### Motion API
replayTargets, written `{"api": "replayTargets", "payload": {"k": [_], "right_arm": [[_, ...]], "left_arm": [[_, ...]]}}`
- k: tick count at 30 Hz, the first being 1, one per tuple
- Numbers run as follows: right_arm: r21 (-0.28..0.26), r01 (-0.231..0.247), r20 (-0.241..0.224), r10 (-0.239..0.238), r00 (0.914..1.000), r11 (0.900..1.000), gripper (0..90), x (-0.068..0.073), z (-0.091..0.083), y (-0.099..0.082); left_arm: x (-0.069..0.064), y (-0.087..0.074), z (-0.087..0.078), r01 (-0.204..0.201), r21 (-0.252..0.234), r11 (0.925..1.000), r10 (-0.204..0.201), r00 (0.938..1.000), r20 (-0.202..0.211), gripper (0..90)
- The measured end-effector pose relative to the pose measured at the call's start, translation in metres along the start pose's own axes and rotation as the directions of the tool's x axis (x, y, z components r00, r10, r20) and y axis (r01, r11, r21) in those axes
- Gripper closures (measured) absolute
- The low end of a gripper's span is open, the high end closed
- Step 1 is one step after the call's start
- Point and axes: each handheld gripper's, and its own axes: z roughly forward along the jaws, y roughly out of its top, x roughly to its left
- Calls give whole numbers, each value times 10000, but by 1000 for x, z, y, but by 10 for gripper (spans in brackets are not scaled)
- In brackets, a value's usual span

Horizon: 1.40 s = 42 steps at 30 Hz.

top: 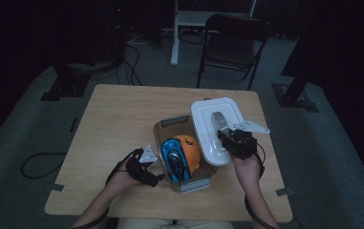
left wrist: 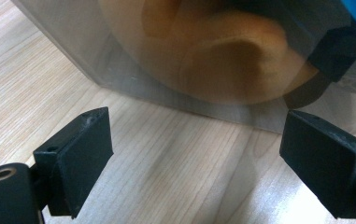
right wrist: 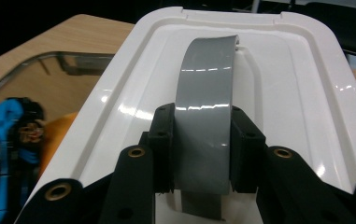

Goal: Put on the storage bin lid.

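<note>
A clear plastic box [top: 156,136] stands on the wooden table, with a blue toy [top: 174,160] and a round orange toy [top: 190,148] inside. My right gripper [top: 227,138] is shut on the grey handle [top: 219,121] of the white lid [top: 208,114], which overlaps the box's right side. In the right gripper view the pads [right wrist: 164,149] clamp the handle [right wrist: 208,79] from both sides, above the lid [right wrist: 297,84]. My left gripper [top: 158,174] stands open at the box's near left corner. Its jaws [left wrist: 199,140] face the clear wall [left wrist: 119,70] with only table between them, and the orange toy [left wrist: 222,56] shows through it.
The table [top: 117,114] has bare wood left of and behind the box. A grey latch [top: 195,185] sits at the box's near end. On the floor beyond the table stand a dark folding chair [top: 234,40] and a white table leg [top: 175,33]. Cables [top: 36,164] lie at the left.
</note>
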Motion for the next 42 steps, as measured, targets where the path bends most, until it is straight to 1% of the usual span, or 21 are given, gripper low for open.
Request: {"api": "replayTargets", "payload": {"k": [3, 8, 12, 18, 19, 21, 23, 24, 26, 28, 30, 32, 33, 35, 38, 42], "right_arm": [[-114, 82, -277, -85, 9996, 9999, 673, 8, -2, 2], [-181, 359, -694, -371, 9969, 9992, 673, 25, -4, 7], [-167, 593, -1061, -607, 9925, 9981, 673, 37, -3, 8], [56, 894, -1519, -875, 9845, 9960, 673, 53, 2, 5], [86, 932, -1548, -908, 9838, 9956, 673, 54, 2, 5], [162, 994, -1769, -950, 9796, 9949, 673, 57, 5, 3], [213, 1059, -1878, -1000, 9771, 9942, 673, 60, 7, 2], [226, 1119, -1892, -1057, 9762, 9935, 673, 61, 8, 2], [303, 1121, -2062, -1036, 9730, 9932, 673, 64, 10, 1], [359, 1174, -2139, -1071, 9710, 9924, 672, 66, 12, 0], [426, 1184, -2179, -1064, 9702, 9921, 673, 67, 15, -1], [564, 1219, -2177, -1070, 9701, 9909, 673, 69, 18, -3], [591, 1202, -2246, -1041, 9689, 9910, 673, 69, 20, -4], [648, 1214, -2182, -1046, 9703, 9905, 673, 70, 20, -4], [748, 1150, -2259, -955, 9695, 9905, 672, 70, 21, -3], [810, 1194, -2312, -979, 9680, 9895, 672, 72, 21, -3]], "left_arm": [[-2, 3, 1, -72, 2, 10000, 72, 10000, -15, 100], [-6, 8, 4, -192, -74, 9998, 192, 9998, 86, 100], [-9, 12, 7, -182, -184, 9997, 185, 9997, 181, 100], [-12, 17, 12, -248, -133, 9996, 251, 9994, 231, 100], [-13, 19, 13, -261, -169, 9995, 265, 9993, 249, 100], [-16, 20, 15, -285, -198, 9994, 289, 9993, 232, 100], [-16, 19, 15, -288, -223, 9993, 293, 9992, 264, 100], [-15, 18, 15, -177, -249, 9995, 183, 9995, 238, 100], [-11, 15, 13, -143, -193, 9997, 146, 9998, 137, 100], [-8, 12, 10, -23, -159, 9999, 24, 10000, 53, 100], [-4, 10, 8, 117, -159, 9998, -118, 9999, -82, 100], [-2, 7, 6, 262, -201, 9995, -263, 9996, -73, 100], [-2, 6, 5, 284, -197, 9994, -286, 9995, -90, 100], [-1, 5, 5, 324, -223, 9992, -326, 9994, -120, 100], [-1, 3, 5, 343, -164, 9993, -347, 9990, -276, 100], [0, 1, 3, 395, -187, 9990, -401, 9987, -312, 100]]}}
